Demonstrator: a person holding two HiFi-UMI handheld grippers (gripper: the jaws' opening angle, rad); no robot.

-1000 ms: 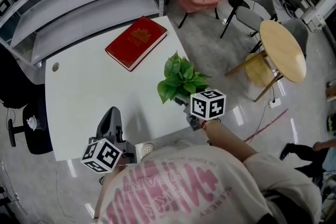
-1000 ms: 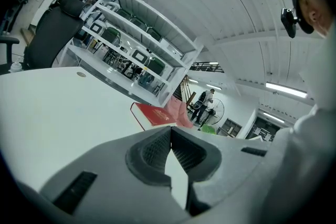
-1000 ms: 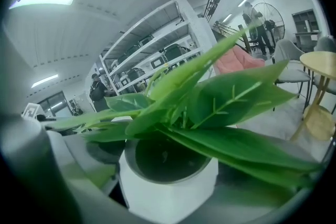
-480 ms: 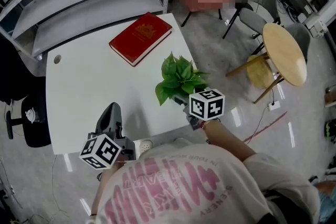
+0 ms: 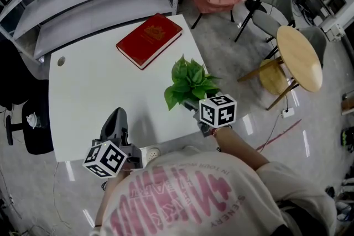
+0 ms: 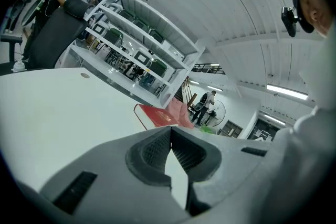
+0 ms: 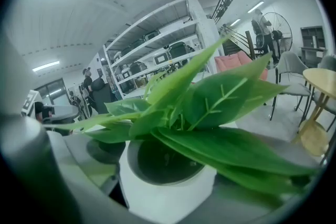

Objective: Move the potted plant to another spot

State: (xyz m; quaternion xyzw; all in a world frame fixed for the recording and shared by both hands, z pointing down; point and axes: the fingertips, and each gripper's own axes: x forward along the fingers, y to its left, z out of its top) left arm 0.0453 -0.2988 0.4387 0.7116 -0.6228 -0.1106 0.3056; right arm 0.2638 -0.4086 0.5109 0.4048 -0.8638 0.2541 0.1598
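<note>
**One potted plant, clamped in the right jaws**

The single potted plant (image 5: 188, 81) sits at the white worktop's (image 5: 88, 91) near right edge, its white pot gripped between the right gripper's (image 5: 192, 106) jaws. The left gripper's (image 5: 117, 115) jaws are pressed together, empty. One red book (image 5: 149, 40) lies on the far side.

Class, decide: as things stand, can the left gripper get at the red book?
Probably yes: the table between the left gripper and the red book is bare, and the potted plant stands off to the right.
</note>
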